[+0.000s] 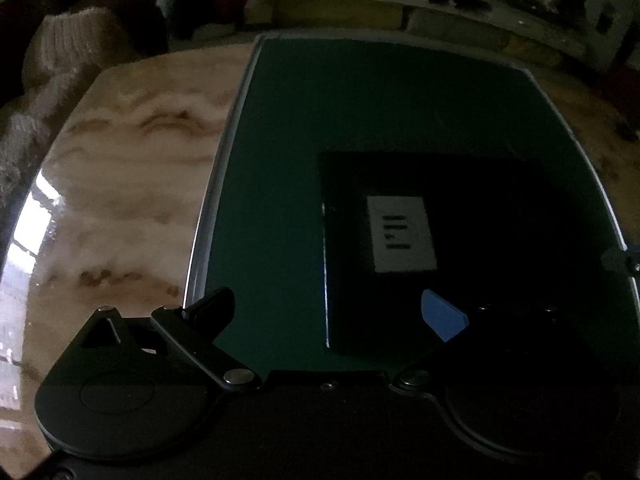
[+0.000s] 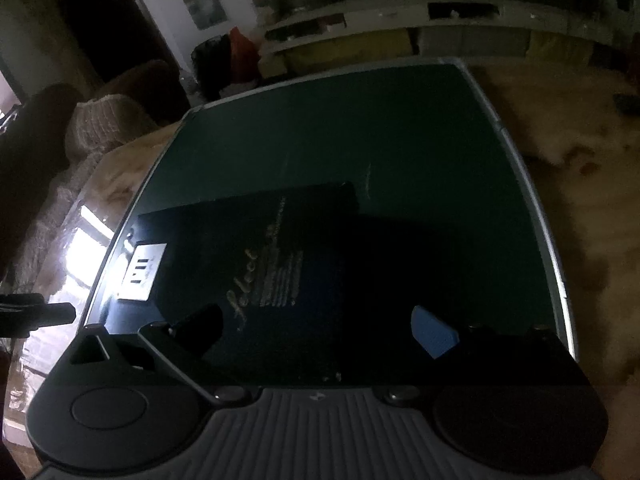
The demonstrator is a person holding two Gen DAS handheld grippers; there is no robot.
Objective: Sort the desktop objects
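Marble-patterned tabletop (image 1: 120, 184) fills a dim room, with cluttered shelves (image 2: 440, 28) along the far wall and a knitted throw (image 1: 60, 52) slumped at the table's edge. On the table lies a dark green mat (image 1: 360, 100) with a pale border. A black book (image 1: 420, 240) rests flat on the mat's near half, a white label (image 1: 402, 234) on its cover; from the right wrist view, faint gold lettering (image 2: 256, 276) shows across it. The left gripper (image 1: 328, 312) hangs just above the mat with its fingers spread wide, holding nothing, the blue-tipped finger (image 1: 444, 314) over the book's near corner. The right gripper (image 2: 316, 330) hovers over the same book, likewise wide open and empty.
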